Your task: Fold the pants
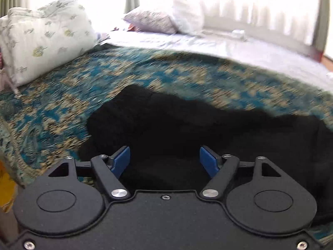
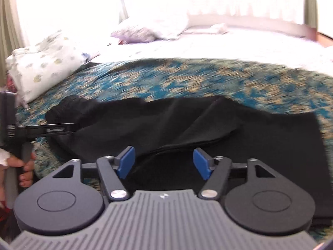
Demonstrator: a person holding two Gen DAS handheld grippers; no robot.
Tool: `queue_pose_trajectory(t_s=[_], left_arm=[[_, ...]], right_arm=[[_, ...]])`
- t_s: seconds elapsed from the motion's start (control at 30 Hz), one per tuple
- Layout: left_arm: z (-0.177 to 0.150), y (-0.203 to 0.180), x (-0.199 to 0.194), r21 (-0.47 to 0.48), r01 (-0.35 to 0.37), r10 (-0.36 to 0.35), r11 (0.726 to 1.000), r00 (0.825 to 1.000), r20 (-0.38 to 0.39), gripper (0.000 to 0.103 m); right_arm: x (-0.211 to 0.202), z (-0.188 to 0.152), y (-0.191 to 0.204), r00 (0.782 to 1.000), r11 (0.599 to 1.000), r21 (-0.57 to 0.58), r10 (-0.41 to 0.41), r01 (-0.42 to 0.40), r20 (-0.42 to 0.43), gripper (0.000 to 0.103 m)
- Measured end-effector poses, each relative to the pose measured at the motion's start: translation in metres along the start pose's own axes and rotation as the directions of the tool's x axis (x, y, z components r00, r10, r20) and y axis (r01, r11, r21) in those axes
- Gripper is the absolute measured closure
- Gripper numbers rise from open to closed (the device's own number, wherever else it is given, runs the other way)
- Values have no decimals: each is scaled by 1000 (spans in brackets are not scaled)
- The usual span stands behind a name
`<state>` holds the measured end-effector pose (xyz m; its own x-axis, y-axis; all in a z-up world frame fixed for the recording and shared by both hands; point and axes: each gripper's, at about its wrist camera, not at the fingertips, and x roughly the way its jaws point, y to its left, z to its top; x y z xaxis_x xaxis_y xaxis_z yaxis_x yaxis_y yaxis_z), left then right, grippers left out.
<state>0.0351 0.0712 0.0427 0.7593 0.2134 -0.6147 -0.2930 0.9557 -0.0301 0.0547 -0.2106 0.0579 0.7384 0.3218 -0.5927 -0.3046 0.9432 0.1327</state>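
While the black pants [image 2: 187, 129] lie lengthwise left to right on the patterned bedspread [image 2: 187, 77], right gripper [image 2: 164, 162] and left gripper [image 1: 164, 160] hover above them, jaws apart, empty

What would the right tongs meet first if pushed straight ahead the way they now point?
Most likely the crumpled black fabric pants lying right ahead of the open right tongs, then the teal-and-gold patterned bedspread; depth is uncertain.

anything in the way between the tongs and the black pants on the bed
Nothing visible. Both the left tongs and the right tongs are open right over the black pants, with only dark fabric showing between their blue pads. The floral pillow sits well off to the side.
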Motion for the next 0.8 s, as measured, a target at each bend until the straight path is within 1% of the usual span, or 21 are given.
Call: queue_pose_trajectory(t_s=[0.07,0.13,0.2,0.27,0.3,0.33,0.37,0.4,0.43,0.47,0.5,0.53,0.57,0.63,0.7,0.8], left_arm=[[4,-14,-11,23,54,-54,998,998,33,29],[6,-33,-22,71,121,-125,990,990,58,29],[7,-58,-32,130,200,-210,971,975,71,29],[6,-86,-41,189,288,-305,939,950,63,33],[5,-100,-44,218,332,-350,918,935,51,44],[3,-117,-47,248,378,-397,892,917,30,60],[0,-133,-48,271,424,-440,864,898,1,66],[-3,-150,-48,285,467,-479,837,877,-30,75],[-6,-165,-47,296,500,-507,814,860,-60,81],[-11,-183,-45,314,525,-525,791,846,-92,82],[-15,-198,-42,333,539,-533,774,838,-118,82],[-20,-213,-39,353,543,-533,762,835,-134,82],[-25,-228,-35,375,540,-527,754,837,-146,82],[-32,-251,-25,406,524,-506,749,847,-161,82],[-35,-269,-9,421,505,-479,754,860,-173,82],[-36,-286,13,423,470,-431,774,882,-191,82]], right_arm=[[-8,-2,-14,997,996,27,-80,79,12,26],[-14,-5,-31,986,984,74,-165,164,10,26],[-18,-8,-50,968,960,122,-252,250,-3,26],[-24,-12,-67,946,933,158,-324,322,-13,26],[-26,-14,-78,935,920,174,-354,352,-20,27],[-28,-17,-86,924,906,189,-380,378,-29,28],[-30,-18,-94,917,896,202,-397,396,-38,32],[-32,-20,-101,911,887,216,-409,409,-46,36],[-33,-22,-107,908,880,228,-417,417,-54,38],[-34,-24,-113,905,875,237,-421,422,-60,43],[-36,-27,-116,904,873,242,-422,424,-63,45],[-36,-29,-119,904,872,243,-422,424,-65,46],[-36,-30,-120,904,872,241,-423,426,-66,46],[-33,-30,-124,902,873,229,-427,431,-67,46],[-33,-32,-123,900,874,215,-432,435,-65,46],[-30,-35,-124,904,879,211,-422,427,-68,46]])
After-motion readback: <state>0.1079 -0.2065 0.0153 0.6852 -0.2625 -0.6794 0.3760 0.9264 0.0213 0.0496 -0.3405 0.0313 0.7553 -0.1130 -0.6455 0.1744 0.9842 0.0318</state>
